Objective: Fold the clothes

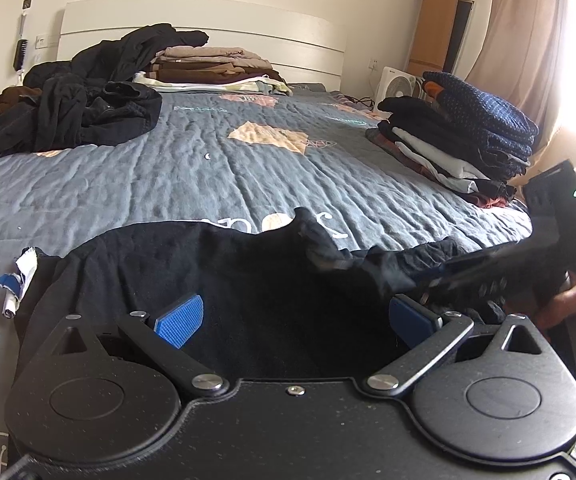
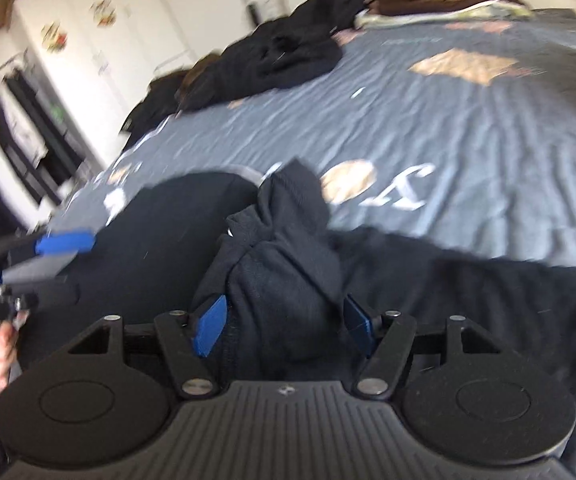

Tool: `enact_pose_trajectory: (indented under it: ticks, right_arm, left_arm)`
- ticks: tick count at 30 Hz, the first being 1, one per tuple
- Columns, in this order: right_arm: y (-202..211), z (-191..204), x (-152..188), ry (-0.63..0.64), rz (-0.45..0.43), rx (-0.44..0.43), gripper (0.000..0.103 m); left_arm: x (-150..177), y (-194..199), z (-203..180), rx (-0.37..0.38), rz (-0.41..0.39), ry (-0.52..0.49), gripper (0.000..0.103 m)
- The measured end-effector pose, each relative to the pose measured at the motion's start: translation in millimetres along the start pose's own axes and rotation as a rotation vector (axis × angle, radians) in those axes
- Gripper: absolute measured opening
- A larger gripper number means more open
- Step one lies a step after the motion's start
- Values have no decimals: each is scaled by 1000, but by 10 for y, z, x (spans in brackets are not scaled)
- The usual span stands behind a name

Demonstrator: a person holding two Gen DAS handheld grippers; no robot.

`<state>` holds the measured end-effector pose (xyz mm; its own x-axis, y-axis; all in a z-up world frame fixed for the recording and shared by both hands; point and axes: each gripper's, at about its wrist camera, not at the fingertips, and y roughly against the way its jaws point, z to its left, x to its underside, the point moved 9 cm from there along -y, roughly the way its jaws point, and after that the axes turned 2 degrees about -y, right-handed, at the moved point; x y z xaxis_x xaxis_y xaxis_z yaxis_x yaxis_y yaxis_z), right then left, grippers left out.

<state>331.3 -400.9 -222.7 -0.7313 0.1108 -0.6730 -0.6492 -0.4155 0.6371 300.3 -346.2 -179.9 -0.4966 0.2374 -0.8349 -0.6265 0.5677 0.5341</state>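
Two folded stacks [image 1: 460, 140] sit on the bed [image 1: 248, 168]; a loose pile [image 1: 72, 116] remains. A black garment [image 1: 228, 280] lies nearest. Left gripper [image 1: 294, 320] spread above it; right gripper [image 2: 284, 320] spread around a bunched fold.

Home bedroom. Bed [image 1: 248, 160] with grey quilt ahead of the claw, white headboard [image 1: 208, 28] at the far end, folded stacks [image 1: 460, 140] ahead-right, loose clothes [image 1: 72, 116] ahead-left, curtain [image 1: 528, 40] far right.
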Motion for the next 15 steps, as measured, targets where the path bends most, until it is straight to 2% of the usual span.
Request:
enact_pose_trajectory:
  ticks: [3,5,7,8,15]
  right_arm:
    - [-46,73,55,32,11,8,64]
    - [-21,67,37,41,5,12,58]
    - [39,7,18,39,-1,40,25]
    - [75,-31,10,37,-4,59,20]
    - [340,-317,-163,-49,-79,100,7]
  left_arm:
    - [-5,4,2,-1,-2,1,100]
    - [-3,1,12,-4,-2,1,100]
    - [-2,1,19,-9,-2,2,100]
    - [-2,1,23,-10,-2,3,100]
    - [-6,4,26,-8,-2,5,100]
